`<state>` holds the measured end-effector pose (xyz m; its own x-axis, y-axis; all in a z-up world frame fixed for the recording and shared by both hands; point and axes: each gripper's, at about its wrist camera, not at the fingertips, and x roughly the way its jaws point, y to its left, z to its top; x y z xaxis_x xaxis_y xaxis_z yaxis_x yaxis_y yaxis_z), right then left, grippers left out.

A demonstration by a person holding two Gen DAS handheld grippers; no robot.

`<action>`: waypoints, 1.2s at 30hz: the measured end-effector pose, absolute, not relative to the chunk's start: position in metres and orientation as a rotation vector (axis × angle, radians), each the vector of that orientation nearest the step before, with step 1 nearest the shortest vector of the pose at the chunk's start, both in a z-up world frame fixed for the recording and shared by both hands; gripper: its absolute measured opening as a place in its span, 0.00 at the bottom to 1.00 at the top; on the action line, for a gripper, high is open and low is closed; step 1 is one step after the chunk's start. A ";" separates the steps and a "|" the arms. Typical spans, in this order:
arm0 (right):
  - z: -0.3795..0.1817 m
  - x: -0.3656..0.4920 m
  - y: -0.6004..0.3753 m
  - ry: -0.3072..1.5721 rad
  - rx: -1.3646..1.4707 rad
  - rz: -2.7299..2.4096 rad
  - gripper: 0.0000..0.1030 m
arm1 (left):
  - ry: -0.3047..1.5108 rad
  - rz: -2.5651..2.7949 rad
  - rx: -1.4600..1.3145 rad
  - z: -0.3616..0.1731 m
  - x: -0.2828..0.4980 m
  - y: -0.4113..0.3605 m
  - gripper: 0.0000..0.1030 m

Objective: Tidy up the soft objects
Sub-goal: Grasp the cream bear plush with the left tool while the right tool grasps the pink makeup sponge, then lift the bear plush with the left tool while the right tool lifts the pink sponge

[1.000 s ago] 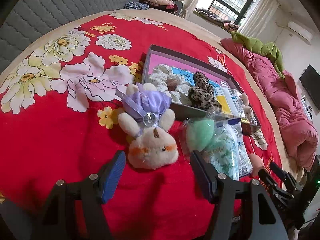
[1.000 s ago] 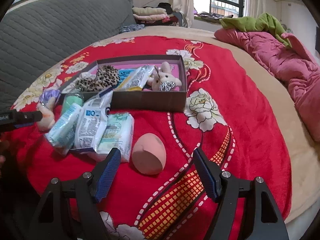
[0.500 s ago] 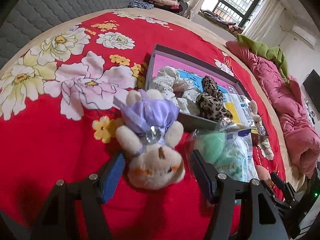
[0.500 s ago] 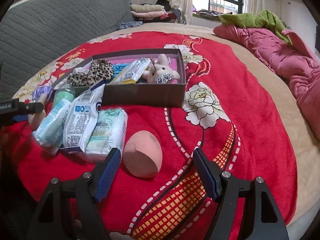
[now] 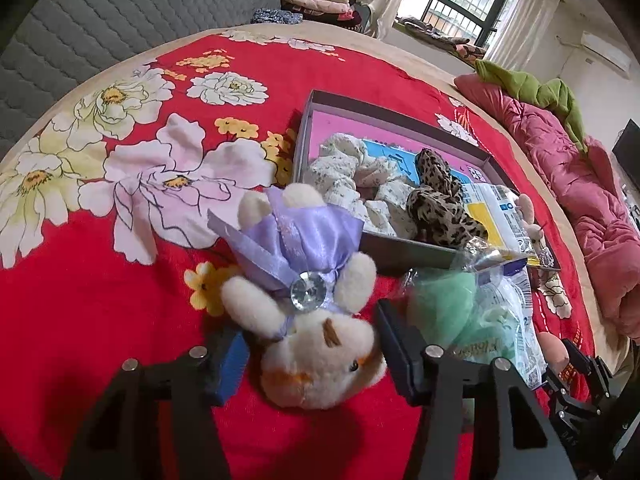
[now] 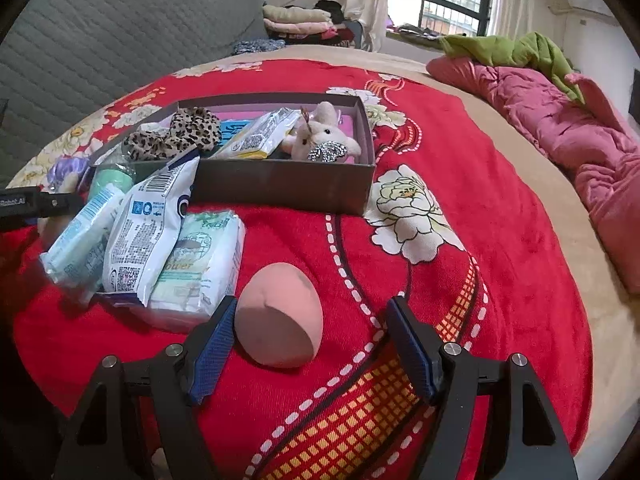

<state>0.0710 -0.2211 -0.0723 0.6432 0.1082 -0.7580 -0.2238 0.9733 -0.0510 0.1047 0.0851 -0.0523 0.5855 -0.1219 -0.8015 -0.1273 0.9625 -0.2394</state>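
Two plush toys: purple-dressed toy [image 5: 304,248] on the blanket [image 5: 100,300], bow toy [image 6: 324,136] inside the box [image 6: 280,188]

Two scrunchies, both in the box: white scrunchie [image 5: 360,176] and leopard scrunchie [image 5: 440,204]

Two sponges: pink sponge [image 6: 278,320] and green sponge [image 5: 440,300], both outside the box near its front wall

Four packs: blue pack [image 6: 80,236], white pack [image 6: 148,224] and green pack [image 6: 200,256] piled against the front wall, yellow pack [image 6: 256,140] inside

One box
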 end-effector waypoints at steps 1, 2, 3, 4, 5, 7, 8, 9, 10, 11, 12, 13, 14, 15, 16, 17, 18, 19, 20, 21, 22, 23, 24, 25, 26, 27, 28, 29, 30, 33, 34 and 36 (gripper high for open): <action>-0.073 0.071 -0.221 0.849 -0.145 0.189 0.73 | 0.948 0.001 -0.284 -0.053 0.105 0.085 0.57; -0.073 0.071 -0.221 0.847 -0.146 0.189 0.74 | 0.947 0.001 -0.280 -0.053 0.106 0.084 0.57; -0.073 0.071 -0.221 0.845 -0.146 0.187 0.74 | 0.946 -0.001 -0.273 -0.053 0.107 0.084 0.57; -0.072 0.071 -0.221 0.843 -0.146 0.189 0.73 | 0.946 -0.002 -0.270 -0.054 0.107 0.084 0.56; -0.072 0.072 -0.221 0.842 -0.145 0.192 0.72 | 0.945 -0.006 -0.269 -0.054 0.108 0.084 0.56; -0.071 0.072 -0.221 0.836 -0.140 0.203 0.66 | 0.943 -0.008 -0.266 -0.054 0.108 0.083 0.55; -0.071 0.072 -0.221 0.836 -0.136 0.210 0.65 | 0.943 -0.010 -0.266 -0.054 0.109 0.083 0.55; -0.072 0.073 -0.220 0.840 -0.135 0.216 0.63 | 0.942 -0.011 -0.265 -0.054 0.109 0.083 0.55; -0.072 0.072 -0.220 0.842 -0.136 0.220 0.61 | 0.942 -0.012 -0.265 -0.055 0.110 0.084 0.55; -0.073 0.072 -0.220 0.842 -0.137 0.224 0.59 | 0.943 -0.012 -0.269 -0.055 0.110 0.084 0.55; -0.073 0.072 -0.219 0.841 -0.140 0.230 0.56 | 0.942 -0.014 -0.273 -0.054 0.110 0.085 0.54; -0.072 0.071 -0.218 0.838 -0.143 0.234 0.53 | 0.941 -0.017 -0.276 -0.054 0.111 0.085 0.54; -0.072 0.071 -0.217 0.834 -0.146 0.238 0.51 | 0.940 -0.018 -0.276 -0.054 0.111 0.086 0.53; -0.071 0.070 -0.216 0.829 -0.147 0.244 0.47 | 0.939 -0.017 -0.278 -0.053 0.111 0.086 0.53; -0.071 0.070 -0.215 0.829 -0.147 0.250 0.45 | 0.937 -0.017 -0.282 -0.053 0.111 0.086 0.52; -0.071 0.070 -0.214 0.831 -0.149 0.253 0.44 | 0.935 -0.017 -0.281 -0.053 0.111 0.086 0.52; -0.072 0.070 -0.214 0.832 -0.150 0.255 0.43 | 0.934 -0.017 -0.280 -0.053 0.111 0.086 0.52; -0.072 0.070 -0.214 0.833 -0.149 0.259 0.40 | 0.933 -0.018 -0.281 -0.053 0.111 0.086 0.51; -0.071 0.069 -0.214 0.832 -0.148 0.261 0.39 | 0.931 -0.018 -0.283 -0.053 0.111 0.087 0.50; -0.071 0.069 -0.213 0.828 -0.148 0.262 0.39 | 0.928 -0.020 -0.286 -0.052 0.111 0.087 0.49; -0.070 0.069 -0.213 0.824 -0.149 0.262 0.39 | 0.925 -0.021 -0.288 -0.052 0.110 0.088 0.48; -0.069 0.068 -0.213 0.822 -0.148 0.263 0.39 | 0.920 -0.018 -0.287 -0.051 0.110 0.088 0.47; -0.069 0.068 -0.214 0.821 -0.146 0.263 0.39 | 0.915 -0.014 -0.286 -0.049 0.109 0.088 0.46; -0.068 0.068 -0.214 0.821 -0.145 0.263 0.38 | 0.906 -0.012 -0.284 -0.047 0.107 0.088 0.46; -0.068 0.068 -0.214 0.819 -0.145 0.263 0.38 | 0.893 -0.014 -0.282 -0.044 0.106 0.088 0.46; -0.067 0.068 -0.214 0.818 -0.143 0.264 0.38 | 0.887 -0.016 -0.283 -0.042 0.105 0.088 0.46; -0.067 0.068 -0.214 0.816 -0.141 0.265 0.38 | 0.879 -0.020 -0.287 -0.040 0.104 0.089 0.46; -0.066 0.067 -0.214 0.813 -0.141 0.265 0.38 | 0.871 -0.024 -0.290 -0.038 0.103 0.089 0.46; -0.065 0.067 -0.214 0.809 -0.144 0.263 0.38 | 0.866 -0.023 -0.287 -0.036 0.102 0.089 0.46; -0.063 0.067 -0.214 0.804 -0.146 0.266 0.38 | 0.859 -0.034 -0.288 -0.033 0.101 0.088 0.45; -0.063 0.067 -0.213 0.804 -0.146 0.268 0.38 | 0.857 -0.036 -0.285 -0.032 0.100 0.088 0.45; -0.062 0.066 -0.213 0.801 -0.144 0.271 0.38 | 0.853 -0.041 -0.275 -0.030 0.099 0.086 0.45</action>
<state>0.0663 -0.2133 -0.0622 0.6643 0.1843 -0.7244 -0.2929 0.9558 -0.0255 0.0986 0.0860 -0.0304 0.6589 -0.1451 -0.7381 -0.0745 0.9638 -0.2560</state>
